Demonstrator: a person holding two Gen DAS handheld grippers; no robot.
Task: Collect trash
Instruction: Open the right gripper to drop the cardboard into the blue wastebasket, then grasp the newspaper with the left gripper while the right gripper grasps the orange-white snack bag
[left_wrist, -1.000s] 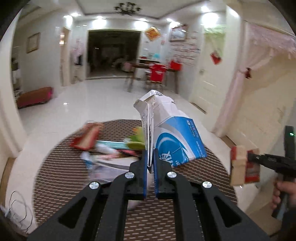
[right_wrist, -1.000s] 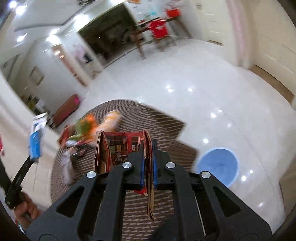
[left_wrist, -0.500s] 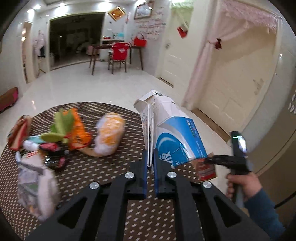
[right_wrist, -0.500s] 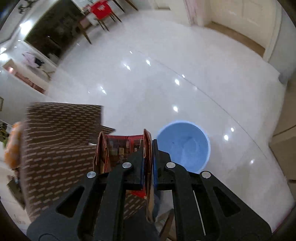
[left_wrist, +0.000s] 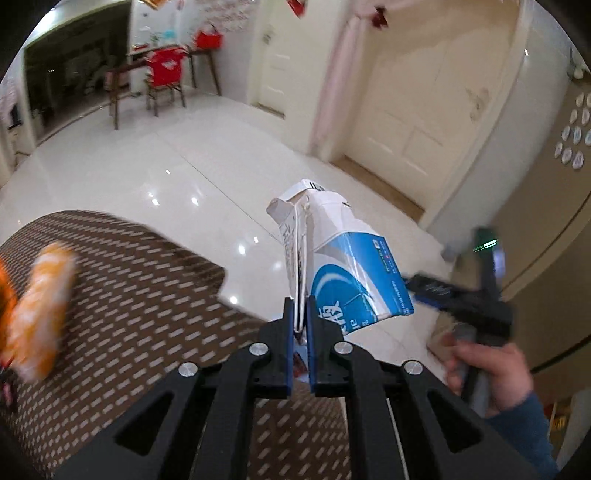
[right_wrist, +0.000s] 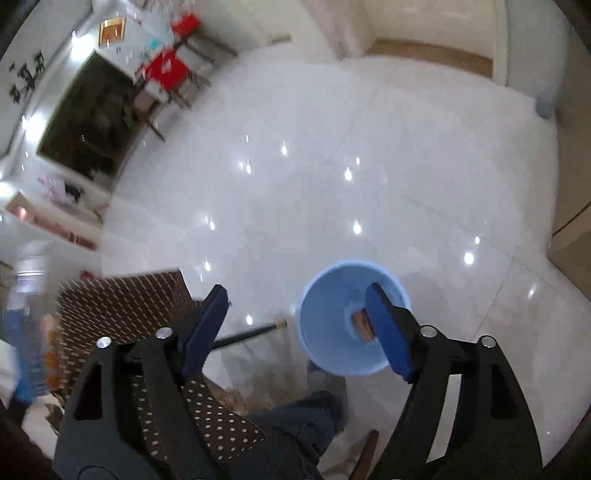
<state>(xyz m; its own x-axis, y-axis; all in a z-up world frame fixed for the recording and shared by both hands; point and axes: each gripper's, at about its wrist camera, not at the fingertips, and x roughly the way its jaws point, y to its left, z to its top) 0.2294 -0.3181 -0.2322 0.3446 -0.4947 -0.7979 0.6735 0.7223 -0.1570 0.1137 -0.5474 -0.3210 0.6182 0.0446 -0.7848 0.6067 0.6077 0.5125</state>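
Right gripper (right_wrist: 297, 314) jaws just opened wide, nothing between them; small box (right_wrist: 362, 325) sits in blue bucket (right_wrist: 332, 354) below (fingertips above rim). Left gripper (left_wrist: 301, 314) clamps white-blue carton (left_wrist: 347, 258).

Little legible print: a carton and a wall

The blue-and-white carton (left_wrist: 343, 266), centre of the left wrist view, bears white Chinese characters and the letters "al" on its blue panel, upside down near the lower edge, otherwise unreadable. Large black calligraphy (right_wrist: 26, 75) stands on the wall, upper left of the right wrist view, too blurred to read.
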